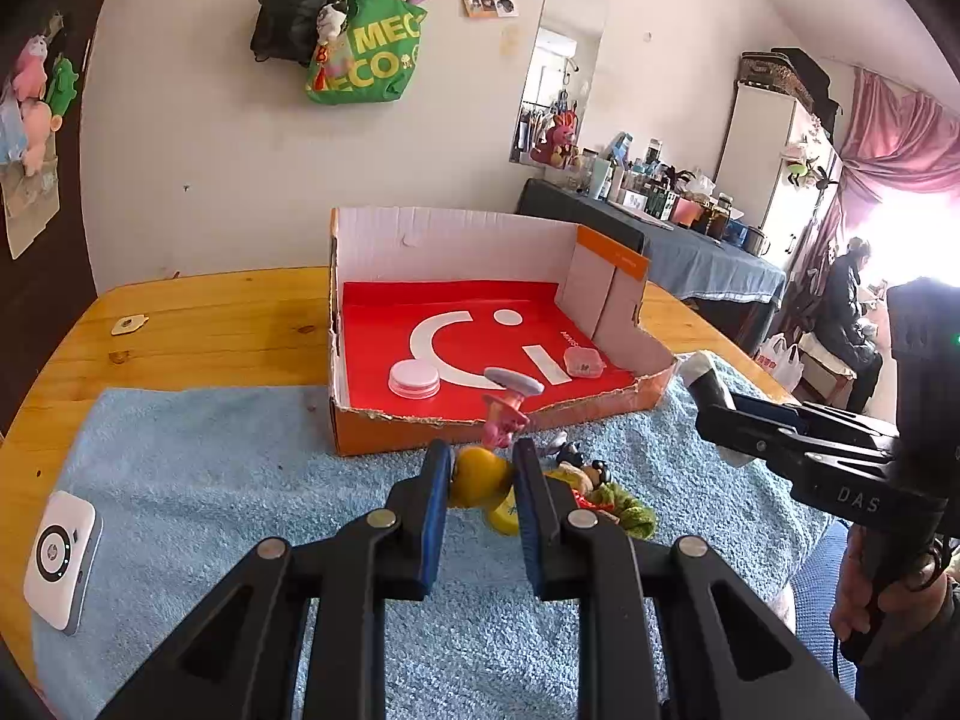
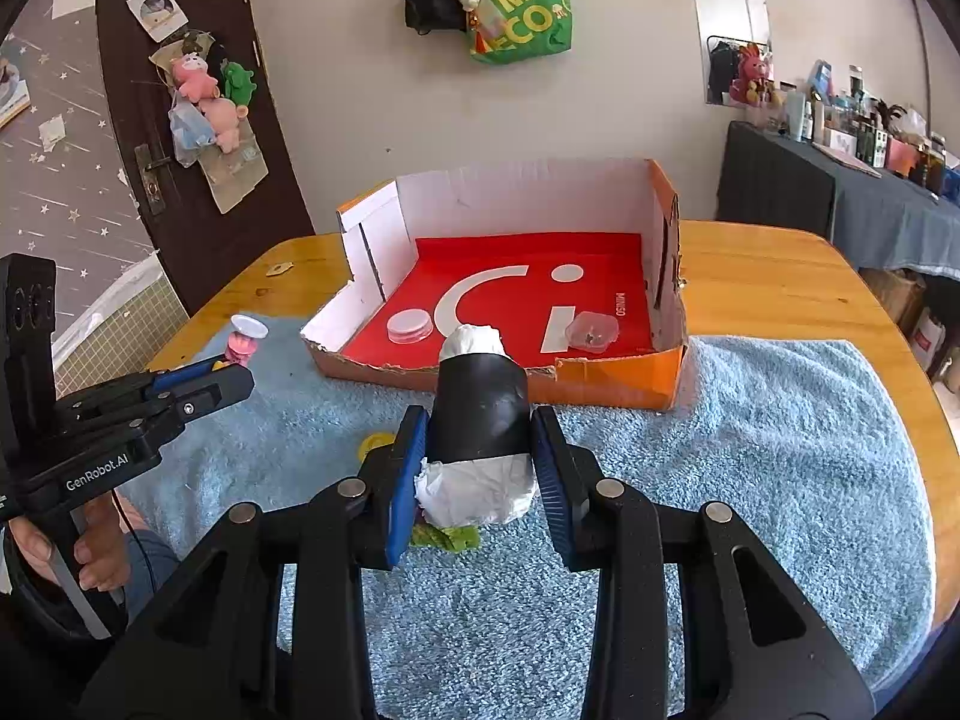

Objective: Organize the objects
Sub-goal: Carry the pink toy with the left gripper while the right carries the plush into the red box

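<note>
An orange cardboard box (image 1: 372, 438) with a red floor stands on a blue towel (image 1: 210, 480); it also shows in the right wrist view (image 2: 600, 384). A round white lid (image 1: 413, 379) and a small clear case (image 1: 583, 362) lie inside. My left gripper (image 1: 480, 468) is shut on a yellow toy (image 1: 474, 477) topped by a pink figure (image 1: 504, 414) with a grey disc. My right gripper (image 2: 480, 438) is shut on a black roll stuffed with white paper (image 2: 480, 408), held above the towel in front of the box.
A white device (image 1: 60, 558) lies on the towel's left edge. A pile of small toys and a green scrunchie (image 1: 624, 510) lies right of the left gripper. A small tag (image 1: 126, 324) lies on the wooden table (image 1: 210, 318). A yellow ring (image 2: 375, 443) lies on the towel.
</note>
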The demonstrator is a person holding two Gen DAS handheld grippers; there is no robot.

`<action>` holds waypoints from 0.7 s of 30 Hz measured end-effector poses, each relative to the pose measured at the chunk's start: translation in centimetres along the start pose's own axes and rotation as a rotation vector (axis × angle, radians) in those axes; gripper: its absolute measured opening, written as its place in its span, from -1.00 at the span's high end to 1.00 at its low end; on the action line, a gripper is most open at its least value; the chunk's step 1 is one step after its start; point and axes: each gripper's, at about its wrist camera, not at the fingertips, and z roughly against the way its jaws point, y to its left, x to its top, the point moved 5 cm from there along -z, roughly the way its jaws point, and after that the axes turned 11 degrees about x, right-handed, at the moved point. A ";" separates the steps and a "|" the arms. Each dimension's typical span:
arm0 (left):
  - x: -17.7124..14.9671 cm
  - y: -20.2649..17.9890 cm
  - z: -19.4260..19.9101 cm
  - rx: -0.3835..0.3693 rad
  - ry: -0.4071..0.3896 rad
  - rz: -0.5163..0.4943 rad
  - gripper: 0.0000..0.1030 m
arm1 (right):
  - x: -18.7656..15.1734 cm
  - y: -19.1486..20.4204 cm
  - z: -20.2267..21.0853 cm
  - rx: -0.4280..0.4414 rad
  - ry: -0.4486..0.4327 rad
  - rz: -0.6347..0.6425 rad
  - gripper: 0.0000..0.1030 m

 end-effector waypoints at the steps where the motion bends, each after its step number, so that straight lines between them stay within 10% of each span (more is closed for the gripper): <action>1: 0.0 0.0 0.0 -0.001 0.001 0.000 0.57 | 0.0 0.0 0.0 -0.001 0.000 0.000 0.35; 21: 3.5 -0.4 -1.9 -0.012 -0.003 -0.005 0.57 | 4.3 -1.4 -2.2 -0.016 0.004 0.025 0.35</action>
